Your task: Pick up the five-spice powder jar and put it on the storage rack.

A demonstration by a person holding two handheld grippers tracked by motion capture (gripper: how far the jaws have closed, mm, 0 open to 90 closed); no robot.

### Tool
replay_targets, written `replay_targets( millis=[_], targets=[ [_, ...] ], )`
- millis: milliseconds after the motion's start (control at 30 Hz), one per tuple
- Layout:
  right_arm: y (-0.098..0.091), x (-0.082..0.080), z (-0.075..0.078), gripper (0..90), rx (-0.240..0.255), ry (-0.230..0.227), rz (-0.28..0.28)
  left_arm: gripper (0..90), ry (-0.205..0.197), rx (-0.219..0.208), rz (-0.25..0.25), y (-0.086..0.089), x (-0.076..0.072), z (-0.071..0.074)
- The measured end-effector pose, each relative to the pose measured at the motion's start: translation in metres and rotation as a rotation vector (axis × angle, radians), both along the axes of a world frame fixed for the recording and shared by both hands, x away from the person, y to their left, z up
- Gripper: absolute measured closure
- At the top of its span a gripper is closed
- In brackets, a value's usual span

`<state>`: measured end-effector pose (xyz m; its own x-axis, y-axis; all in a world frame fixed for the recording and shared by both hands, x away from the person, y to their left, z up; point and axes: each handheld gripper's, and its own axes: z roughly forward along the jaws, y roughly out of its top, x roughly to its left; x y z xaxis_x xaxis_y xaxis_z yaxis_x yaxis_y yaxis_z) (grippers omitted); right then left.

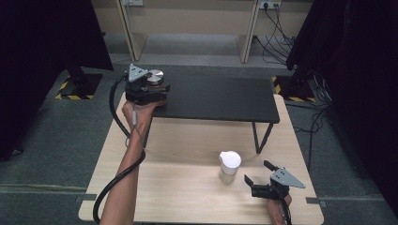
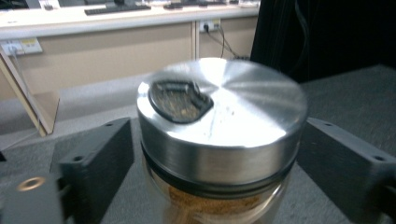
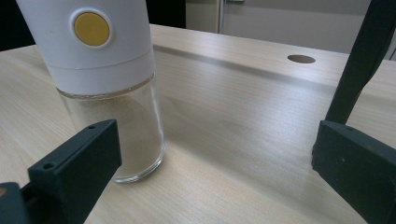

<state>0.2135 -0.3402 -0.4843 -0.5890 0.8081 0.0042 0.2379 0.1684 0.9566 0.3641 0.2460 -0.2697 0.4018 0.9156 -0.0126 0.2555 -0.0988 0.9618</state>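
The left claw (image 1: 152, 89) sits at the left end of a low black shelf (image 1: 220, 101), with a spice jar (image 1: 155, 77) between its jaws. In the left gripper view the jaws stand on either side of the jar (image 2: 219, 140) with a narrow gap showing on each side, so the pads do not press on it: the claw is open around the jar, not gripping. The jar stands upright on the dark shelf top. It has a brushed metal lid with a dark shaker opening toward its left side, a black ring under the lid, and a clear body with brownish powder inside. The person's left hand (image 1: 136, 110) holds the claw from below in the high view, and a black cable loops down along the forearm.

The right claw (image 1: 259, 176) rests low over the wooden bench (image 1: 187, 187) near its front right corner, jaws spread wide with nothing between them. Just to its left stands a glass shaker (image 1: 229, 166) with a white cap. In the right gripper view the shaker (image 3: 112, 93) stands upright just beyond the left jaw, not between the jaws; its white cap has a round yellow button and its clear body holds a pale powder. The jaw and the shaker look apart, though how close I cannot tell.

The shelf stands on black legs on the far half of the bench. A round hole (image 3: 301, 59) shows in the benchtop farther off.
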Motion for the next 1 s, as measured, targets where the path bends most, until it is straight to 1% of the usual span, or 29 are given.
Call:
replay_targets(
  millis=[33,200,367,567,700,833,867,900,1000],
  targets=[
    [0.0,0.0,0.0,1.4,-0.001,0.0,0.0,6.4,-0.004,0.0,0.0,0.0,-0.001,0.001],
    [0.001,0.0,0.0,1.4,-0.006,-0.001,-0.002,4.4,-0.017,0.0,-0.006,0.003,-0.007,0.006],
    [0.001,0.0,0.001,1.4,-0.01,0.0,-0.001,3.4,-0.027,-0.01,-0.011,0.006,-0.013,0.006],
    [0.003,-0.001,0.002,1.4,-0.02,-0.002,0.0,2.1,-0.041,-0.028,-0.013,0.014,-0.023,0.001],
    [0.002,-0.001,0.002,1.4,-0.019,-0.002,-0.001,1.8,-0.056,-0.027,-0.028,0.021,-0.029,-0.004],
    [0.003,-0.001,0.002,1.4,-0.022,-0.001,-0.001,1.3,-0.072,-0.056,-0.043,0.028,-0.036,-0.012],
    [0.003,-0.001,0.002,1.4,-0.023,-0.003,-0.001,1.3,-0.08,-0.057,-0.052,0.029,-0.039,-0.015],
    [0.003,-0.001,0.002,1.4,-0.023,-0.003,-0.001,1.2,-0.08,-0.057,-0.052,0.029,-0.039,-0.015],
    [0.003,-0.001,0.002,1.4,-0.023,-0.001,-0.003,1.2,-0.101,-0.062,-0.069,0.033,-0.044,-0.02]
  ],
)
